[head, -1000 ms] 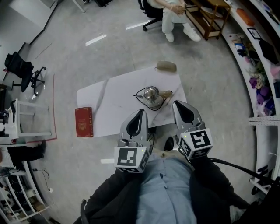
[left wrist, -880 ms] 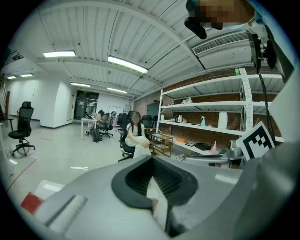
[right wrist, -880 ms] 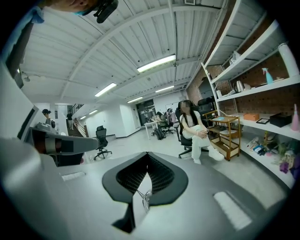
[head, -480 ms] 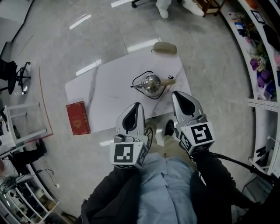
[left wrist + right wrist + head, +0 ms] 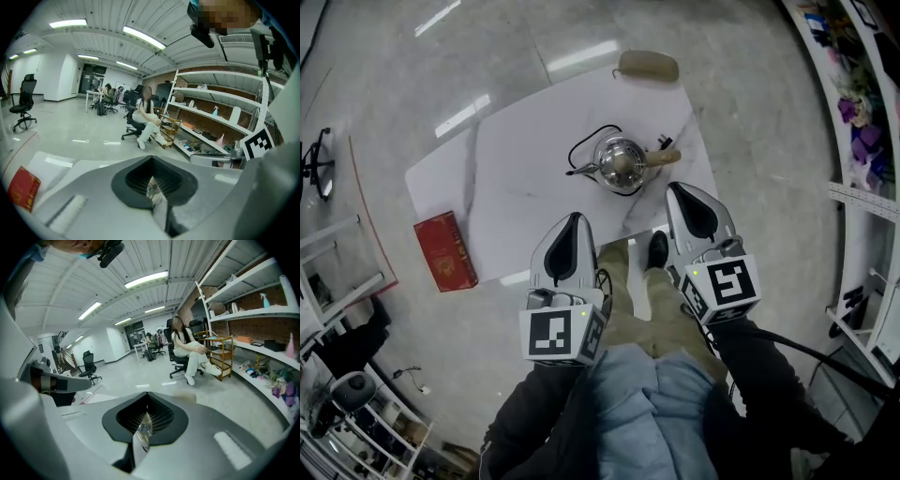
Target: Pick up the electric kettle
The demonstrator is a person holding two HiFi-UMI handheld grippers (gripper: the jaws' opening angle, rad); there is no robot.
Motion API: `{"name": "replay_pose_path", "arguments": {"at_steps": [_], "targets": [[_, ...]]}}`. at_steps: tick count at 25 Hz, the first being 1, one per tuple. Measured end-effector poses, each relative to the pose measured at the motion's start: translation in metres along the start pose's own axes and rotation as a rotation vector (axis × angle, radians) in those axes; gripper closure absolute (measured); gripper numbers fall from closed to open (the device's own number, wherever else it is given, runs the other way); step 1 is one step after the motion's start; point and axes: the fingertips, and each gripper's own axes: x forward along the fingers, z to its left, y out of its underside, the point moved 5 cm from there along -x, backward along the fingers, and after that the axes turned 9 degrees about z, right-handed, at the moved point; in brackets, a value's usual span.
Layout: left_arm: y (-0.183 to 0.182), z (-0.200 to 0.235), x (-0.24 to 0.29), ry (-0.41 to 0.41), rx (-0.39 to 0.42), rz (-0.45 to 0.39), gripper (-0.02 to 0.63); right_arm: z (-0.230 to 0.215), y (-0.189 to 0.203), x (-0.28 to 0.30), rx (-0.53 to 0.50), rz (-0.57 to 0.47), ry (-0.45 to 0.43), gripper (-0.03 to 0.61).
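Far left: a red rectangular book [image 5: 444, 250] lies flat on the grey polished floor [image 5: 412, 84], just beside the left edge of a white rectangular board with faint grey veining [image 5: 525, 178].

Left gripper [image 5: 570, 230]: held above the near edge of the board. Its own view shows the two jaws clenched together at the tip [image 5: 152, 187], nothing between them. It is apart from every object.

Centre: the rounded, polished steel electric kettle with a pale wooden handle [image 5: 619, 161] stands upright on the right half of the board, ahead of both grippers and between their lines. The spout points left and the handle right. A black power cord [image 5: 586, 139] loops around its base. Neither gripper touches the kettle. A tan oblong pad [image 5: 647, 66] lies at the far edge of the board, beyond the kettle.

Right gripper [image 5: 686, 199]: held near the board's right near corner, closer to the kettle than the left one but clear of it. Its own view shows the jaws pressed shut [image 5: 142, 427] and empty.

Far right: shelving [image 5: 862, 141] carrying purple flowers and small items.
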Motion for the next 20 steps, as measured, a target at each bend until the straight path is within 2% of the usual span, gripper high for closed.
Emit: {"name": "replay_pose_path", "arguments": {"at_steps": [9,17,20], "targets": [[0.034,0.030,0.044,-0.003,-0.049,0.042,0.612,-0.016,0.041,0.040,0.022,0.041,0.072,0.551],[0.075,0.067,0.081,-0.039,-0.053,0.085,0.612,-0.039,0.093,0.071,0.050,0.102,0.121,0.551],[0.086,0.075,0.092,-0.054,-0.055,0.084,0.612,-0.049,0.107,0.079,0.031,0.115,0.147,0.551]]}}
